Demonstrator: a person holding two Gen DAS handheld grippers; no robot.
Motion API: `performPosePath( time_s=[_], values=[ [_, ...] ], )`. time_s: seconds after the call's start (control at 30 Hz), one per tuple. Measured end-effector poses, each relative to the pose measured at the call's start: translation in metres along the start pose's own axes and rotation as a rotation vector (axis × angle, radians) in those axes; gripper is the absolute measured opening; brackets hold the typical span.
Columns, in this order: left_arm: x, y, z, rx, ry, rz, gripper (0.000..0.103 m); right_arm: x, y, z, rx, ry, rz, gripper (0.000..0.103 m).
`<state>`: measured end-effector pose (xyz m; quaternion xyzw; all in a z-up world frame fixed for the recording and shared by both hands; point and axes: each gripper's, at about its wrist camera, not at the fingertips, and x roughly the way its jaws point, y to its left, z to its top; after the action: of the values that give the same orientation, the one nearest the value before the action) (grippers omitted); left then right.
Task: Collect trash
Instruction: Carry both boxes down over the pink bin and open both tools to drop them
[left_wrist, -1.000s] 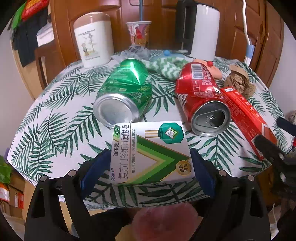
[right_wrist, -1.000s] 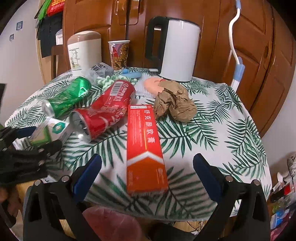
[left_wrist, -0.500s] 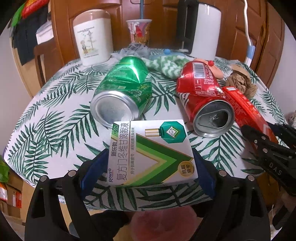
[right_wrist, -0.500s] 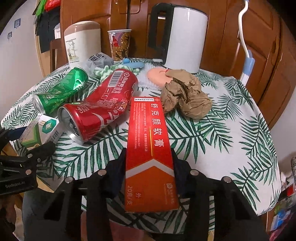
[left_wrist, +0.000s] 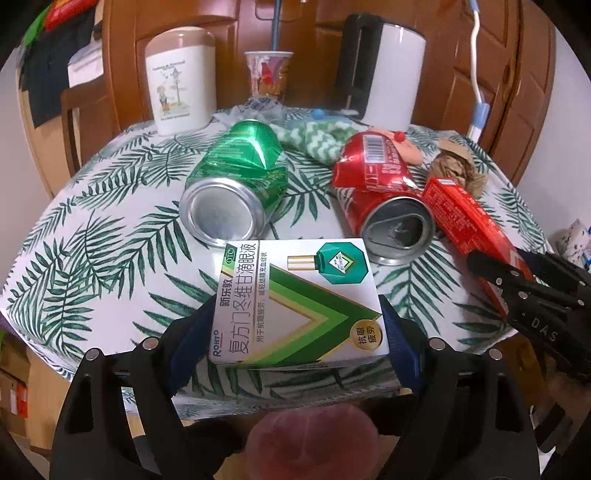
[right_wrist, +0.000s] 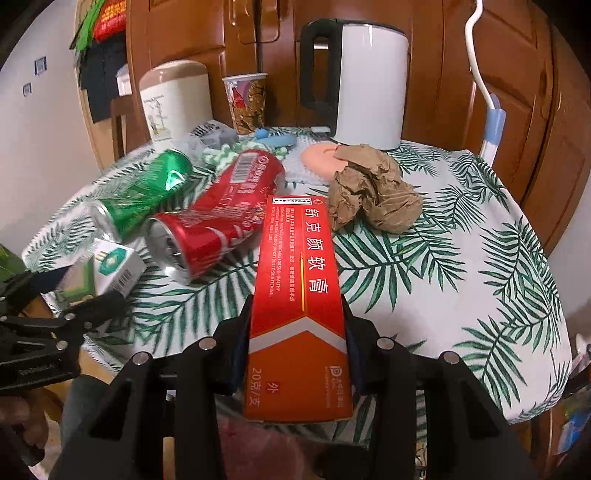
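Observation:
My left gripper (left_wrist: 299, 332) is shut on a white and green eye-drop box (left_wrist: 295, 299), held just above the table's near edge; the box also shows in the right wrist view (right_wrist: 107, 269). My right gripper (right_wrist: 297, 343) is shut on a long red ointment box (right_wrist: 299, 291), lifted at its near end; it also shows in the left wrist view (left_wrist: 469, 218). A dented green can (left_wrist: 236, 184) and a dented red can (left_wrist: 384, 199) lie on their sides on the leaf-print tablecloth (right_wrist: 461, 266). A crumpled brown paper ball (right_wrist: 369, 192) lies behind the red box.
At the back stand a cream canister (left_wrist: 181, 88), a paper cup (left_wrist: 269, 74) and a white kettle (right_wrist: 365, 85). A green-white knitted cloth (left_wrist: 317, 140) and a pink toy (right_wrist: 317, 155) lie before them. Wooden cabinets rise behind the table.
My right gripper moved in and closed on the red ointment box, raising its near end. My left gripper kept its hold on the eye-drop box and lifted it slightly.

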<state>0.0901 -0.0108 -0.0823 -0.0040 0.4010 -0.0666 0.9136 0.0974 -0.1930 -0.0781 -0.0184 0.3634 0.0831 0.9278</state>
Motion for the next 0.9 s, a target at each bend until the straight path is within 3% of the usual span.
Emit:
performPosePath(
  time_s=[0.27, 0.6, 0.73, 0.9],
  values=[
    [-0.027, -0.003, -0.016, 0.02, -0.016, -0.022, 0.082, -0.028, 0.011, -0.016, -0.001, -0.021, 0.024, 0.041],
    [-0.068, -0.011, -0.058, 0.076, -0.011, -0.05, 0.082, -0.077, 0.031, -0.07, -0.018, -0.013, 0.078, 0.041],
    [-0.067, -0.013, -0.09, 0.102, 0.042, -0.056, 0.082, -0.078, 0.044, -0.104, -0.028, 0.034, 0.108, 0.041],
    [-0.033, -0.007, -0.14, 0.114, 0.163, -0.037, 0.082, -0.051, 0.055, -0.15, -0.031, 0.133, 0.126, 0.041]
  ],
)
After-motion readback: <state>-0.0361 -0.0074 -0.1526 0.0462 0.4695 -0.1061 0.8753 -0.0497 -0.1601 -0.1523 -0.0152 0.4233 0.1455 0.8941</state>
